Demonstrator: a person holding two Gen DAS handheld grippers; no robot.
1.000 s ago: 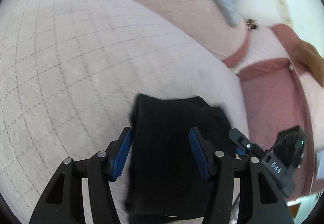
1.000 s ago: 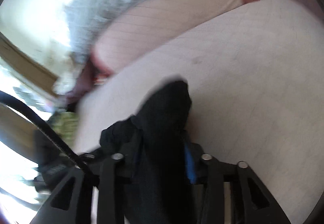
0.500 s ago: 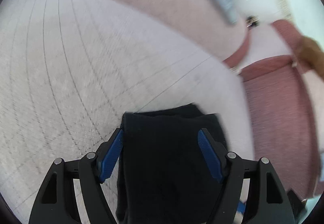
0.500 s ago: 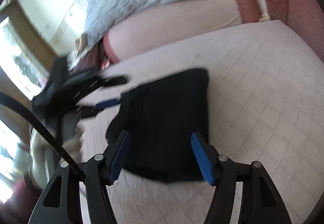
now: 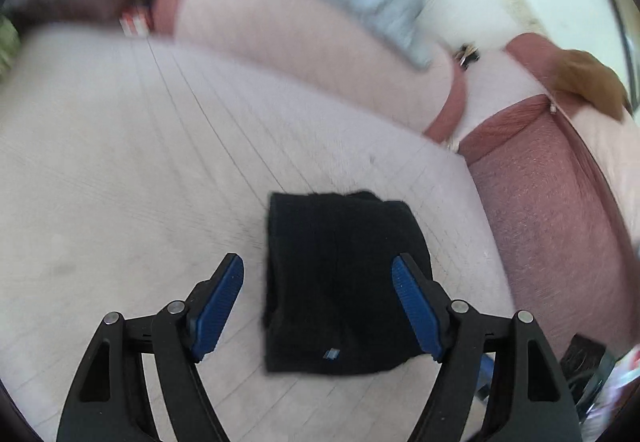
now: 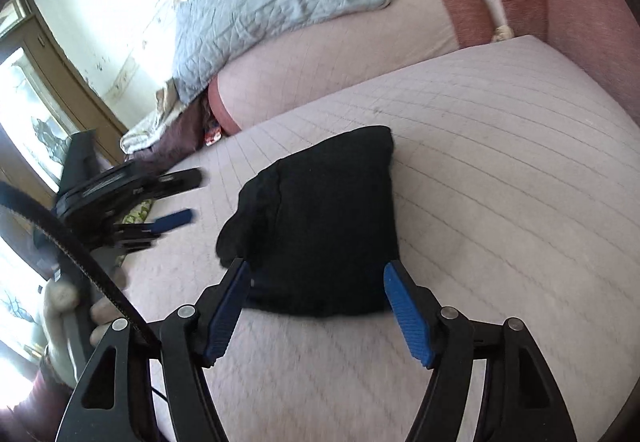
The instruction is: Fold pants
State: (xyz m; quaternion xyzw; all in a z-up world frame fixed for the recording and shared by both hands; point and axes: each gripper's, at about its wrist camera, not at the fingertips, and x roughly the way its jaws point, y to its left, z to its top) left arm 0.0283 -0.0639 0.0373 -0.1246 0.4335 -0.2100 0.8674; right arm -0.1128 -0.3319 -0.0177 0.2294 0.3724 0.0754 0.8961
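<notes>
Your left gripper (image 5: 318, 276) and right gripper (image 6: 316, 280) both hover with jaws wide and empty above the black pants (image 6: 320, 226), lying as a compact folded bundle on the quilted bed (image 6: 500, 170), suggesting release.

Pale quilted mattress cover (image 6: 500, 170) stitched in a grid. Grey quilted blanket (image 6: 256, 6) draped over a pink bolster (image 6: 340, 54). Small red-and-white packet (image 5: 135, 22) just beside the bolster's end. Brown cloth (image 5: 588, 78) at far right.

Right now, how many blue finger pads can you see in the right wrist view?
3: two on the right gripper flanking the folded black pants, one on the left gripper at frame left; its other pad is hidden.
</notes>
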